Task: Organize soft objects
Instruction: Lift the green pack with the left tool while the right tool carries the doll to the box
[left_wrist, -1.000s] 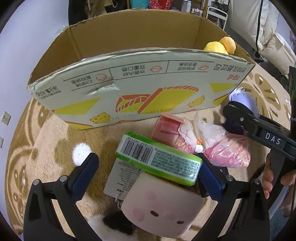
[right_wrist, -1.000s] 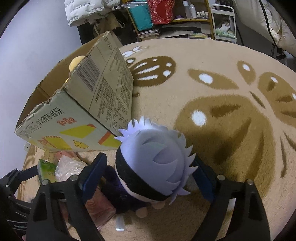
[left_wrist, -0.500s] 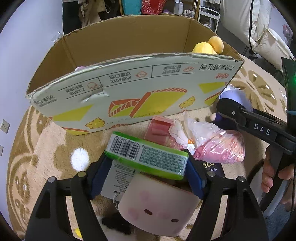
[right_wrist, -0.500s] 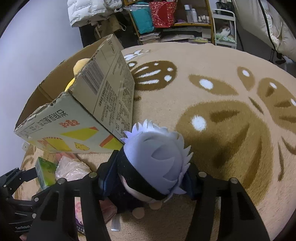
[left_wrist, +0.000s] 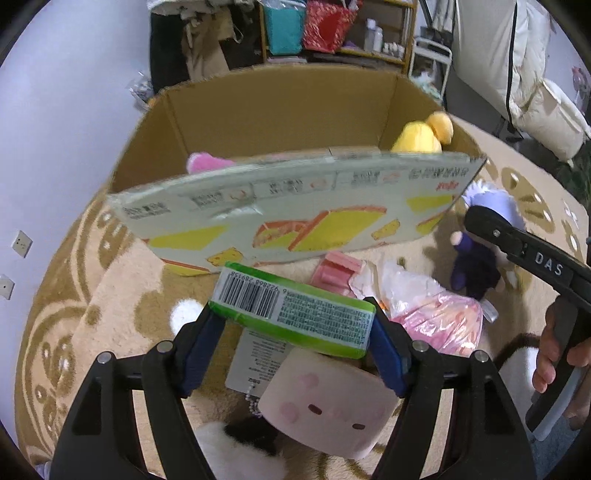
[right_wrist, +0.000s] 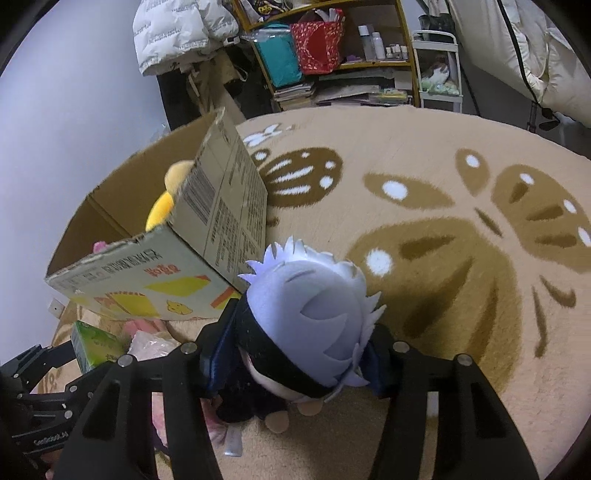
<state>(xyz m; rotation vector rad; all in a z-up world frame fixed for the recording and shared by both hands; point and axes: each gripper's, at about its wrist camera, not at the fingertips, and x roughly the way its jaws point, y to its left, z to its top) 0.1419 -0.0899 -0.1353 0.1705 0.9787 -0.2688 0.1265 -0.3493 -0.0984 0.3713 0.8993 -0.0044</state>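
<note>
My left gripper (left_wrist: 295, 325) is shut on a green tissue pack (left_wrist: 291, 314) and holds it above the rug, in front of the open cardboard box (left_wrist: 295, 206). My right gripper (right_wrist: 295, 350) is shut on a plush doll with spiky pale-lilac hair (right_wrist: 314, 306), lifted by its head beside the box's corner (right_wrist: 207, 240). The doll also shows in the left wrist view (left_wrist: 480, 254). A yellow plush (left_wrist: 424, 134) and a pink plush (left_wrist: 205, 162) lie inside the box. A pink square plush (left_wrist: 328, 402) lies below the tissue pack.
A pink plastic bag (left_wrist: 432, 314), a pink packet (left_wrist: 336, 269) and a white-and-black plush (left_wrist: 236, 450) lie on the patterned rug (right_wrist: 443, 221). Shelves with bags and bottles (right_wrist: 332, 55) stand behind the rug. A wall (left_wrist: 55, 147) is to the left.
Both grippers closed on their objects and lifted them: the left on the tissue pack, the right on the doll. The box now appears lower and farther in both views.
</note>
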